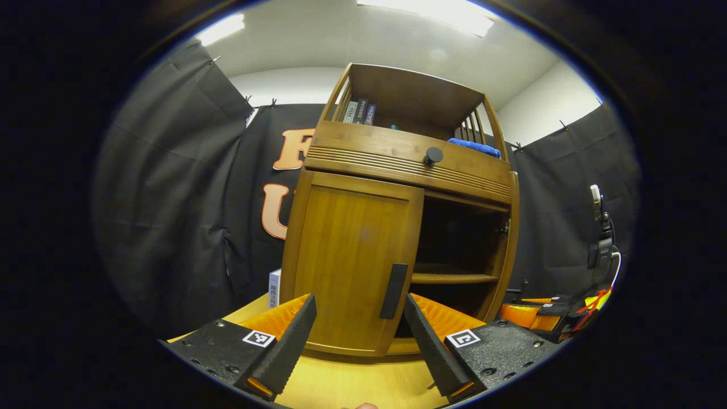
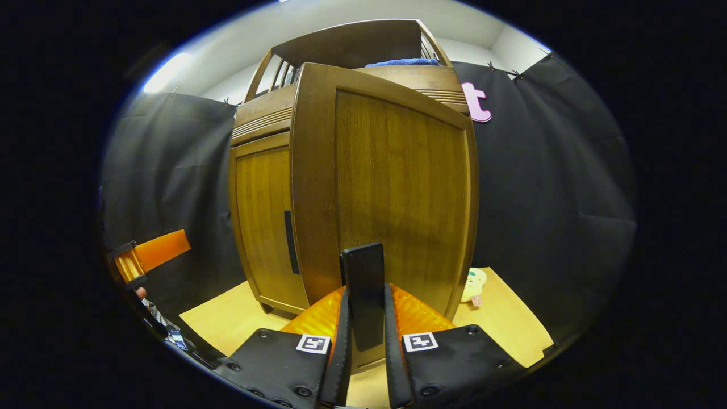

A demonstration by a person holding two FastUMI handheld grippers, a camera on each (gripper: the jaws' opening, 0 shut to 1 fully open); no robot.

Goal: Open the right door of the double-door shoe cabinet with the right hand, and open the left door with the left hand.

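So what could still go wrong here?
The right gripper is clamped on the right door's handle; pulling off-line could slip it free. The left gripper is open and short of the left door's handle, so it might close off-centre. The swinging right door could reach the small toy beside it.

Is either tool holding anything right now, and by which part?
The right tool is clamped on the right door by its black handle. The left tool is open, holding nothing.
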